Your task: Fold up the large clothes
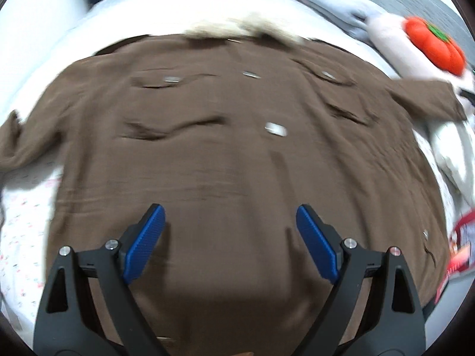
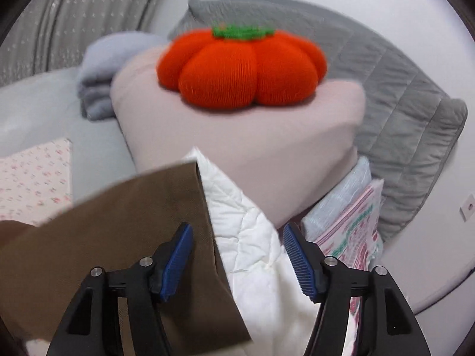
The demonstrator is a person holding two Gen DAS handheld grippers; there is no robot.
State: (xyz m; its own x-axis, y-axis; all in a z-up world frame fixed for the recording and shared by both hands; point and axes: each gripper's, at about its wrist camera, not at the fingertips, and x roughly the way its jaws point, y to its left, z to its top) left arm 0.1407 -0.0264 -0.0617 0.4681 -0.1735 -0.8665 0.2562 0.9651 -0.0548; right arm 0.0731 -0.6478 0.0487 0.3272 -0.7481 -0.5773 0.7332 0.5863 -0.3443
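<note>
We see the brown coat [image 1: 225, 148] spread flat on the bed [image 1: 26, 231], sleeves out to both sides. Our left gripper [image 1: 230, 216] hangs over its lower part, jaws wide and empty. Our right gripper [image 2: 236, 237] stands open above the sleeve end [image 2: 133, 222], gripping nothing, facing the orange pumpkin cushion [image 2: 240, 68]

Bed [image 1: 35, 59], white wall [image 2: 430, 59], grey curtain [image 2: 74, 14].

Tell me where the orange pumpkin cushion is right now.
The orange pumpkin cushion sits on a pale pink pillow, centre of the right wrist view, ahead of the right gripper; a grey quilt lies behind it.
</note>
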